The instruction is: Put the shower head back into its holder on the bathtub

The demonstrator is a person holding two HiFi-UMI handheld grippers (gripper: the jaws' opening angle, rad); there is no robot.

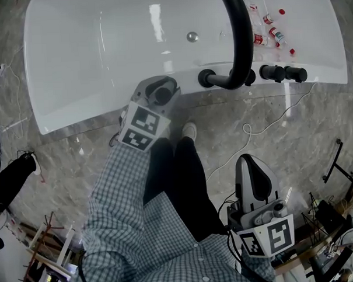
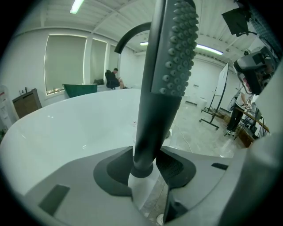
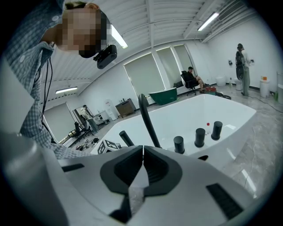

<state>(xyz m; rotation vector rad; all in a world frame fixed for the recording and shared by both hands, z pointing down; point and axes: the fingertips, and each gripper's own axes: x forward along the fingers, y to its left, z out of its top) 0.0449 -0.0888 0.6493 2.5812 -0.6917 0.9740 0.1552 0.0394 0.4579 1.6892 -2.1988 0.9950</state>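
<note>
Bathtub (image 1: 91, 53), shower head (image 2: 170, 66) clamped (left gripper view)

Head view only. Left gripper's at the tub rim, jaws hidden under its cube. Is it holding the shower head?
Observer: Yes. The left gripper is shut on the shower head, low on its handle, with the head upright.
Operator: Which way does its face point?
Observer: The nozzles face right in the left gripper view.
Operator: Right gripper?
Observer: The right gripper has its jaws together with nothing between them.
</note>
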